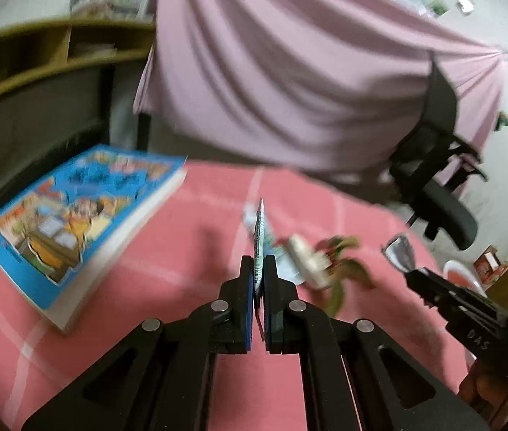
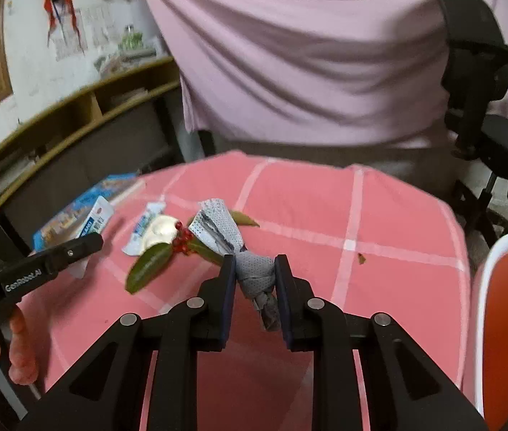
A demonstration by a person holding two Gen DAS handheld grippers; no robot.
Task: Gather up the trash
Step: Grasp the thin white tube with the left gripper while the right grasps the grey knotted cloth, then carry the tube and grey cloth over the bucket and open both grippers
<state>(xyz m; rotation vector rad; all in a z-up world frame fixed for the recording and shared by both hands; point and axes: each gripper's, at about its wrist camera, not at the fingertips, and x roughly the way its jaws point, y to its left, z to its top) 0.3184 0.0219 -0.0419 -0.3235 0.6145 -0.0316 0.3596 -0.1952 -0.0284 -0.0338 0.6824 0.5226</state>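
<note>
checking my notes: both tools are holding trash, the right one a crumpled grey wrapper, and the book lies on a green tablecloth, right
One thing is wrong: the tablecloth is pink with pale stripes, not green, as the left wrist view shows under the book. The rest holds: the left tool grips a flat packet, the right tool a crumpled grey wrapper.
</note>
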